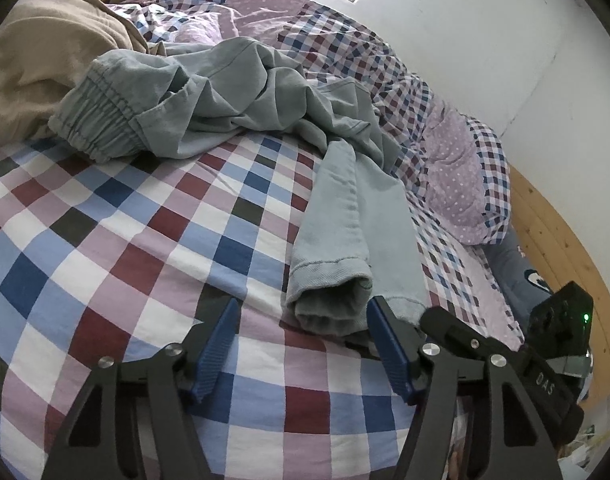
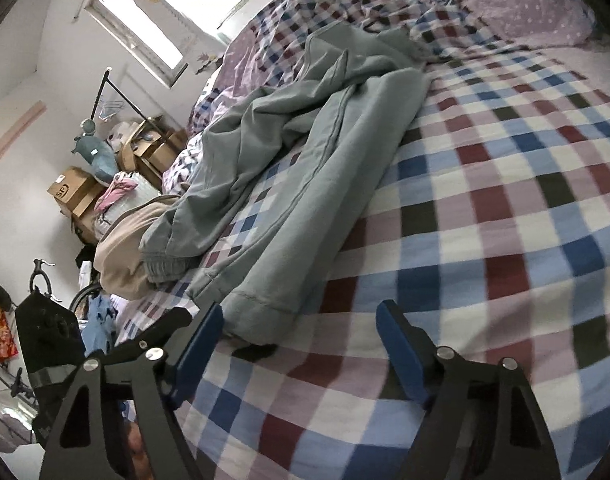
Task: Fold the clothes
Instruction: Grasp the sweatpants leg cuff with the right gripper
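Grey-green trousers (image 1: 233,92) lie crumpled on the checked bedsheet (image 1: 105,240), elastic waistband at the left, one leg stretching toward me. Its hem (image 1: 329,296) lies just ahead of my left gripper (image 1: 303,310), which is open with nothing between its blue pads. In the right wrist view the same trousers (image 2: 305,160) run diagonally and a leg hem (image 2: 257,316) rests just beyond the left pad of my right gripper (image 2: 301,314), also open and holding nothing. The other gripper's black body (image 1: 561,320) shows at the right of the left wrist view.
A beige garment (image 1: 45,60) is heaped at the far left by the waistband. A checked and dotted quilt (image 1: 445,140) is bunched along the wall side. Wooden bed frame (image 1: 565,240) at the right. Cardboard boxes (image 2: 77,196) and a clothes rack stand beyond the bed.
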Demonstrator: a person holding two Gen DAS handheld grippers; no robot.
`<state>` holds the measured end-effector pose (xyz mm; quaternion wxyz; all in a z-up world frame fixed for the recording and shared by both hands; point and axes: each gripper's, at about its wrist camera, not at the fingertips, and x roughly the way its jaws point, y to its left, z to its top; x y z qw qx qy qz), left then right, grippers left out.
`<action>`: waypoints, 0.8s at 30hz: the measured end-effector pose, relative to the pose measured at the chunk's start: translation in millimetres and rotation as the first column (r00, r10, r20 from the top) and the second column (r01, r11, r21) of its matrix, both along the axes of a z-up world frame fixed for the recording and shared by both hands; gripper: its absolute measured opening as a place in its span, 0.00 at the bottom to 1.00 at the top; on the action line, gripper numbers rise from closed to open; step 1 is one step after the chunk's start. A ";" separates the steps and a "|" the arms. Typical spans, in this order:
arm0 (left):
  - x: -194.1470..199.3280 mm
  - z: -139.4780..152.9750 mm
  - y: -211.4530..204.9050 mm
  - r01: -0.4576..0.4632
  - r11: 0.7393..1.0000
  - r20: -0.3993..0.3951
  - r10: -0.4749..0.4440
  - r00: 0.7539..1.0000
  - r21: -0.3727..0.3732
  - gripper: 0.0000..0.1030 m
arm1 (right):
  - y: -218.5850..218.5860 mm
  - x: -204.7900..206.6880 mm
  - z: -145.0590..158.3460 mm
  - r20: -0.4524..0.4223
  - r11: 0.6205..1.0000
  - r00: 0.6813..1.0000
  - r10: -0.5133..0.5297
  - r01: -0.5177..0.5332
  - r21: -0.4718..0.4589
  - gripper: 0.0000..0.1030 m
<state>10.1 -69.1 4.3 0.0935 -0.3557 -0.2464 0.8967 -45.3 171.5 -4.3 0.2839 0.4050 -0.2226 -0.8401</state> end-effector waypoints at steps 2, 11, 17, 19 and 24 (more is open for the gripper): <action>0.6 -0.4 -0.1 0.001 1.000 -0.003 -0.001 1.000 0.001 0.69 | -4.0 -1.6 -0.5 0.009 1.000 1.000 0.007 -0.007 0.004 0.73; -0.6 0.9 0.5 -0.001 1.000 -0.006 0.002 1.000 0.015 0.69 | -10.9 2.5 5.6 -0.010 0.995 1.000 0.002 -0.001 0.095 0.18; -5.5 4.4 -4.4 -0.006 0.997 -0.007 0.007 1.000 0.080 0.69 | 1.7 11.6 32.5 -0.111 0.976 0.994 -0.021 0.044 0.214 0.14; -8.8 4.6 -5.7 0.001 0.995 -0.002 -0.001 1.000 0.103 0.69 | 15.0 12.0 40.6 -0.135 0.968 0.990 -0.048 0.079 0.237 0.13; -11.3 4.5 -5.0 0.007 0.994 0.001 -0.007 1.000 0.109 0.69 | 66.3 7.2 54.1 -0.169 0.933 0.968 -0.185 0.227 0.278 0.11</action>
